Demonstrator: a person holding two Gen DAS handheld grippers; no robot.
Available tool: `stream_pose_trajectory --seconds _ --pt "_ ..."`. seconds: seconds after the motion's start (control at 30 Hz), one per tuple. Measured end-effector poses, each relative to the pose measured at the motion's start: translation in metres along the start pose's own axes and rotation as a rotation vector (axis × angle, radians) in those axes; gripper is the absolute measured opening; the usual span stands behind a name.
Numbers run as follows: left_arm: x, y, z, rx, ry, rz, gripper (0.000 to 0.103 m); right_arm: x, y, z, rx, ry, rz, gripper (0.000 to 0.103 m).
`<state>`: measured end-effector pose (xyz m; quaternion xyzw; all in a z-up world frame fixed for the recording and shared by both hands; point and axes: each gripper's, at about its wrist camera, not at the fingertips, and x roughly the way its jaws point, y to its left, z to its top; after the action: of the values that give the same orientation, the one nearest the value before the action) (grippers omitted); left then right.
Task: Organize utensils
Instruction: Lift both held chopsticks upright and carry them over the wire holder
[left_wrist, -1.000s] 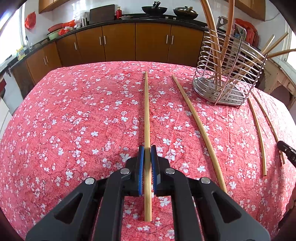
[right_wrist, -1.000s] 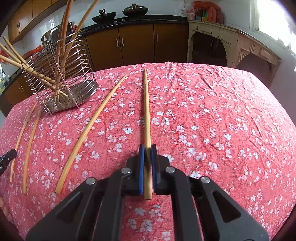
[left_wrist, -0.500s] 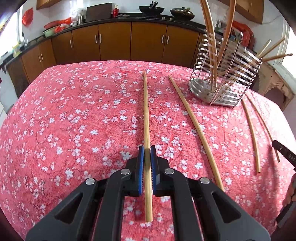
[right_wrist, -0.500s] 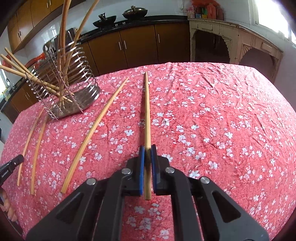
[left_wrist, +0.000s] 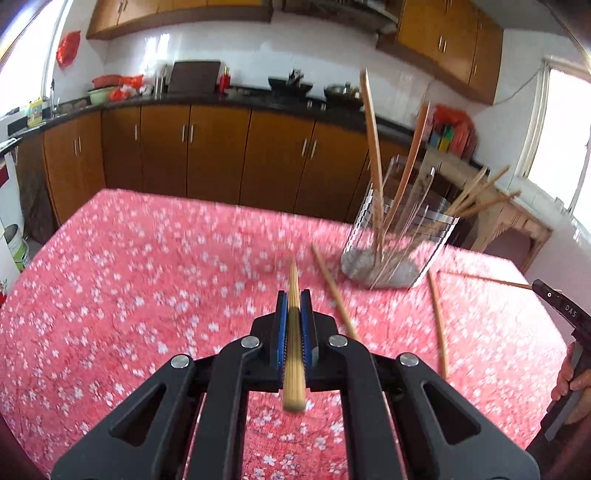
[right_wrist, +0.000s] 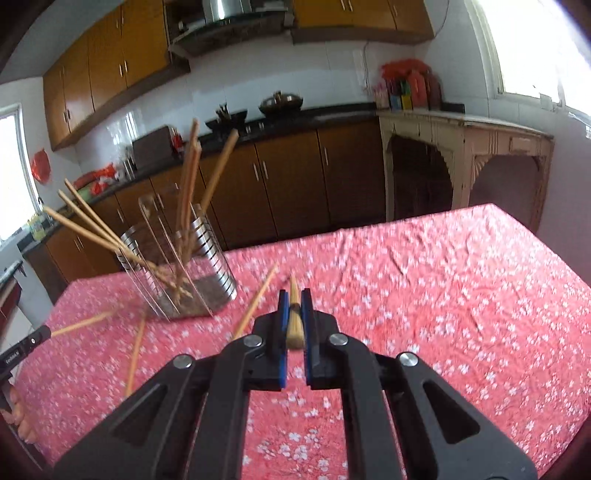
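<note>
The left gripper (left_wrist: 294, 295) is clenched on a round bamboo chopstick (left_wrist: 293, 347); its blunt butt end sticks back past the blue pads, and the thin front end runs forward, blurred to a smear against the cloth. The right gripper (right_wrist: 294, 295) likewise clamps a second chopstick (right_wrist: 294, 321), shorter in view, its tip hard to make out.

Both sticks are off the table (right_wrist: 461, 295), which is covered in a wrinkled red cloth printed with small white blossoms.

Loose chopsticks (left_wrist: 438, 325) lie on the cloth between the grippers and the holder; motion blur softens their outlines. At the left view's right edge a hand (left_wrist: 570, 380) grips the other tool, mostly cut off.

Farther back stands the holder (right_wrist: 177, 273), a shiny wire basket with a flat perforated base, chopsticks leaning out of it at several angles. Behind it run brown wooden cabinets (left_wrist: 221, 155) under a dark counter.
</note>
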<state>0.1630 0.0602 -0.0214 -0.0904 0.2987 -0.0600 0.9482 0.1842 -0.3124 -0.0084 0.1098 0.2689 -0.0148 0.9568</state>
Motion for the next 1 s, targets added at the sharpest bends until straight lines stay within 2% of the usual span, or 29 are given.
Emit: stream_pose_trajectory --seconds 0.3,0.43,0.67,0.83,1.0 --pt "-0.034 -0.001 0.040 -0.028 -0.152 -0.009 0.007 -0.032 0.010 0.049 0.024 -0.152 0.070 0.008" --pt "-0.041 -0.003 0.051 -0.025 -0.181 -0.001 0.007 -0.036 0.015 0.057 0.028 -0.170 0.091 0.008" --pt "-0.043 -0.004 0.053 -0.018 -0.184 -0.011 0.007 -0.040 0.020 0.062 0.023 -0.156 0.112 0.008" --pt "-0.059 -0.020 0.063 0.004 -0.196 -0.059 0.007 -0.068 0.027 0.082 0.012 -0.178 0.211 0.008" --pt "-0.083 -0.046 0.082 0.024 -0.258 -0.117 0.007 -0.104 0.041 0.110 -0.011 -0.263 0.308 0.008"
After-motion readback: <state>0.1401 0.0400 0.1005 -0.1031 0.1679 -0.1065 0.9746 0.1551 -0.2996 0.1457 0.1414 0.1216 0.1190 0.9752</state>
